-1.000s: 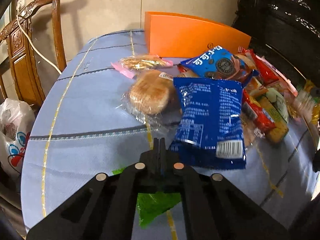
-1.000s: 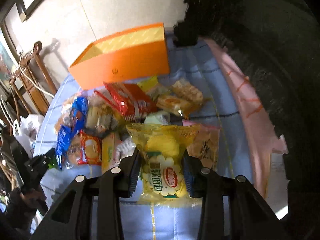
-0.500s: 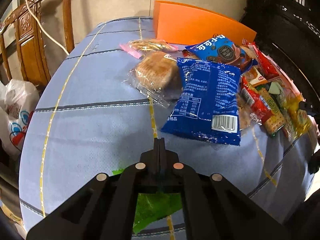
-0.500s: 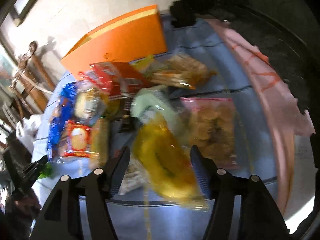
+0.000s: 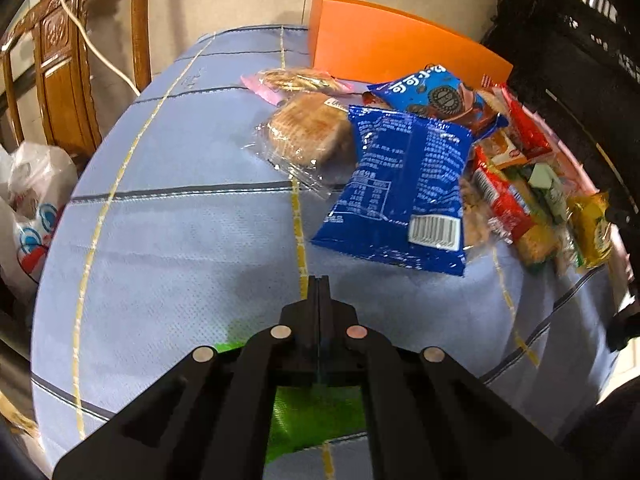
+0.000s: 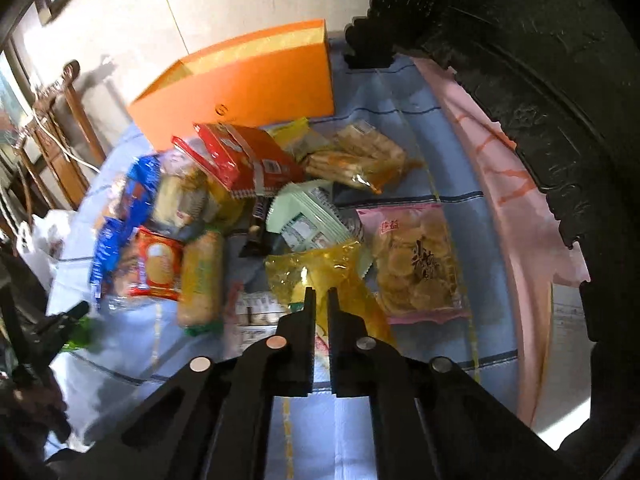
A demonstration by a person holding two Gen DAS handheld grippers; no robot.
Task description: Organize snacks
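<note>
1. Snacks: loose heap on the blue-clothed table (image 5: pixel 180 240), spread in front of an orange box (image 6: pixel 256 80) standing at the far edge. Box reads as the likely destination.
2. Left hand-held gripper (image 5: pixel 319 284): jaws fully together over bare cloth, nothing pinched at the tips. A green packet (image 5: pixel 316 420) shows beneath its body; can't tell if it's carried or just lying there.
3. Wrapped round bun (image 5: pixel 308 134), left side of heap: soft, crushable, clear film is slick. Take it by the flat film margin, not across the bread.
4. Big blue bag (image 5: pixel 400 188), barcode side up: light, air-puffed, slippery foil. Pinch a crimped end seam; a squeeze on the belly will probably slide off.
5. Red cracker pack (image 6: pixel 244 160) and pale-green wafer pack (image 6: pixel 308 216): stiffer, boxy, brittle contents. Grip across the narrow side, gently.
6. Right hand-held gripper (image 6: pixel 319 300): jaws nearly closed, only a thin slit, tips on the yellow cake packet (image 6: pixel 320 276). Looks like film only is nipped, if anything; hold not confirmed.
7. Pink rice-cracker bag (image 6: pixel 416 264), right of the yellow one: flat, light, fragile discs. Take the top seal.
</note>
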